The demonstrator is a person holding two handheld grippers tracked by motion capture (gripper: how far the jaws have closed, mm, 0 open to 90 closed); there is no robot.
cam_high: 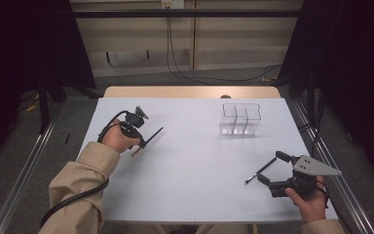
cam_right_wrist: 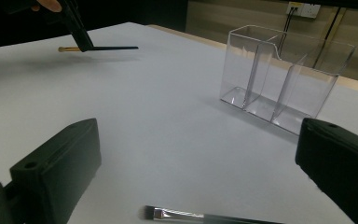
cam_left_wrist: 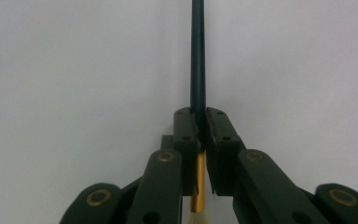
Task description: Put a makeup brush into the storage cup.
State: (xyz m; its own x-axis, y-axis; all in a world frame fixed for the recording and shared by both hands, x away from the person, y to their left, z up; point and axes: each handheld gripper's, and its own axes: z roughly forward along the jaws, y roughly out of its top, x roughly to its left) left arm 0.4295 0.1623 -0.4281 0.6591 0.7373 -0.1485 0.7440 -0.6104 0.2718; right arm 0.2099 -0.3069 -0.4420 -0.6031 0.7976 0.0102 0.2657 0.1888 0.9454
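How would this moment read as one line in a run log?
left gripper: shut on gold-ferrule brush, lifted | right gripper: jaws open around second brush lying on table | clear organizer: empty

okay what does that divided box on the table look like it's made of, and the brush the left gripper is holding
The divided box looks like clear, glossy hard plastic, perhaps acrylic: the table shows through its walls, and the edges catch light. The brush in the left gripper has a dark, smooth handle, painted wood or plastic, hard to say which, a shiny gold band that looks like metal, and pale bristles.
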